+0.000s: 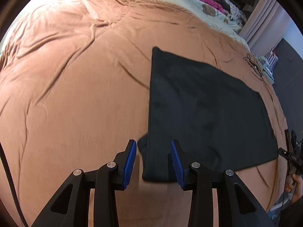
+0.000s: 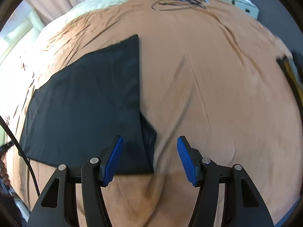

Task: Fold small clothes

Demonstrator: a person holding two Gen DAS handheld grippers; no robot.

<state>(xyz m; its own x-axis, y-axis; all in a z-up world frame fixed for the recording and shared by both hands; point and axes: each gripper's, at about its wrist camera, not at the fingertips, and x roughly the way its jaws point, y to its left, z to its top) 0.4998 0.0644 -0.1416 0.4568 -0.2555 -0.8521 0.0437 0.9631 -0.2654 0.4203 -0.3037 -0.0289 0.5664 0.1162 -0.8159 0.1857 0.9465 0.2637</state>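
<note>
A black garment [image 1: 206,111] lies flat and folded on the brown bedspread [image 1: 75,94]. In the left wrist view my left gripper [image 1: 153,147] is open, its blue pads either side of the garment's near left corner, just above it. In the right wrist view the same garment [image 2: 85,102] lies at left, and my right gripper [image 2: 150,143] is open over its near right corner, where a small flap [image 2: 148,132] sticks out from under the top layer. Neither gripper holds anything.
A black cable loop [image 2: 180,1] lies on the bedspread beyond the garment. Cream bedding with soft toys and pink clothes [image 1: 208,1] sits at the far end. The right gripper and hand [image 1: 292,162] show at the left view's right edge.
</note>
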